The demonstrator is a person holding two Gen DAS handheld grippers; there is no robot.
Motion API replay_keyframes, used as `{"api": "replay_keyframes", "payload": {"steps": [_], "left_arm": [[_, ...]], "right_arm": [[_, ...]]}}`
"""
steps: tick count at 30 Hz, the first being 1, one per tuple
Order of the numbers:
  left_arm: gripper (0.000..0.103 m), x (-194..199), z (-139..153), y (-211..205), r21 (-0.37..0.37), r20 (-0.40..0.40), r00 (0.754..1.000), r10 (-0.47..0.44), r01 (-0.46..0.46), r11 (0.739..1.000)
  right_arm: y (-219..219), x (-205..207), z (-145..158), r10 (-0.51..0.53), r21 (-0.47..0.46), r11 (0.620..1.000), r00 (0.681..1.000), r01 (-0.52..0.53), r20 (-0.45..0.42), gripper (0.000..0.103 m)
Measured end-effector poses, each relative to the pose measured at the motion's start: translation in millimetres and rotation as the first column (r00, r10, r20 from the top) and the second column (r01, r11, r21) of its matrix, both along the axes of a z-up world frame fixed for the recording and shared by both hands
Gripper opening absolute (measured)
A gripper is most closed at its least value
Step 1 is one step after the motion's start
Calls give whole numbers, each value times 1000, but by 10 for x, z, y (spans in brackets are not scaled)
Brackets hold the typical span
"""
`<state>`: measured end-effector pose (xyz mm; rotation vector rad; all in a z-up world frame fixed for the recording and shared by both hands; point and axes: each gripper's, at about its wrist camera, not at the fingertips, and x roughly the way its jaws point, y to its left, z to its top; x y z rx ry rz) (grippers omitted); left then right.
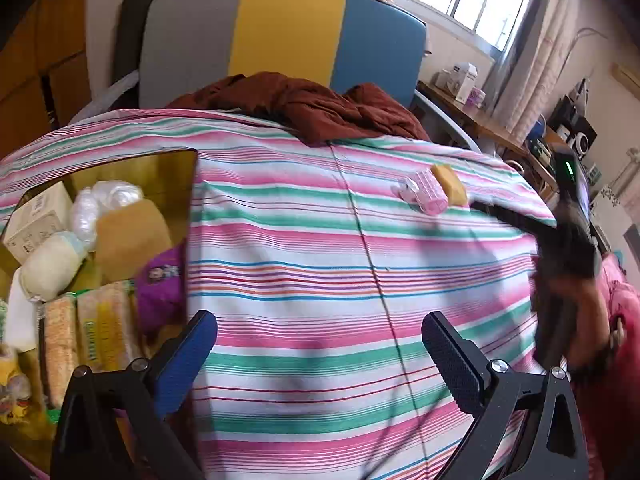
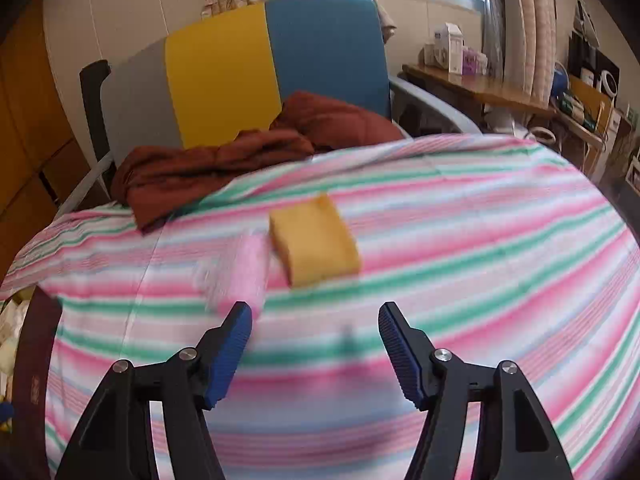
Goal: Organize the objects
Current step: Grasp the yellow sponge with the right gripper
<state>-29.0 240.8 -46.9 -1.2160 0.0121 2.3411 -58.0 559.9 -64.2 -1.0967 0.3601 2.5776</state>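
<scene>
Striped cloth [image 2: 440,240] covers your tabletop: yellow sponge [image 2: 314,240] touches pink roller [image 2: 244,272] mid-cloth. Your right gripper [image 2: 316,344] and left gripper [image 1: 320,356] jaws are wide, holding nothing. Box [image 1: 176,172] is crammed.

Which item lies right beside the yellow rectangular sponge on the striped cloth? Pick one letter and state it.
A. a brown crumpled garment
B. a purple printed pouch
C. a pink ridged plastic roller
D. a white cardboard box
C: the pink ridged plastic roller lies against the yellow rectangular sponge on the striped cloth; pouch and box sit in the gold box, and the garment lies apart.
</scene>
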Motion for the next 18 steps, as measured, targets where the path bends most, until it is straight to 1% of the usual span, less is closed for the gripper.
{"api": "replay_keyframes", "payload": {"steps": [2, 5, 6, 8, 9, 11, 12, 13, 14, 16, 18], "left_arm": [[103, 5, -20, 61, -6, 8, 1000, -5, 5, 1000], [103, -4, -32, 102, -8, 15, 1000, -9, 9, 1000], [103, -10, -35, 104, -12, 14, 1000, -6, 6, 1000], [103, -33, -43, 117, -16, 13, 1000, -3, 3, 1000], [103, -50, -46, 118, -20, 14, 1000, 2, -2, 1000], [103, -95, -55, 121, -21, 16, 1000, 12, -12, 1000], [103, -120, -65, 133, -20, 21, 1000, 13, -13, 1000], [103, -153, -73, 156, -23, 24, 1000, 14, -14, 1000], [103, -187, -81, 184, -29, 24, 1000, 15, -15, 999], [103, -249, -92, 260, -36, 28, 1000, 7, -6, 999], [103, -321, -96, 346, -36, 27, 1000, 5, -4, 999]], "right_arm": [[129, -183, -8, 1, 14, 1000, 1000, 0, -7, 67], [231, -458, -81, 19, 18, 1000, 999, -20, 28, 67], [259, -534, -117, 23, 9, 1000, 999, -23, 45, 67], [303, -623, -201, 42, -27, 999, 998, -41, 48, 67], [302, -650, -241, 50, -37, 998, 997, -48, 55, 67], [306, -709, -338, 45, -20, 999, 996, -44, 81, 67], [306, -714, -380, 52, -24, 998, 996, -51, 74, 66], [300, -705, -417, 58, -24, 998, 996, -56, 72, 59], [287, -675, -432, 64, -15, 998, 996, -63, 59, 57], [268, -612, -423, 64, -7, 998, 997, -64, 45, 55], [276, -516, -403, 43, -10, 999, 998, -43, 38, 55]]}}
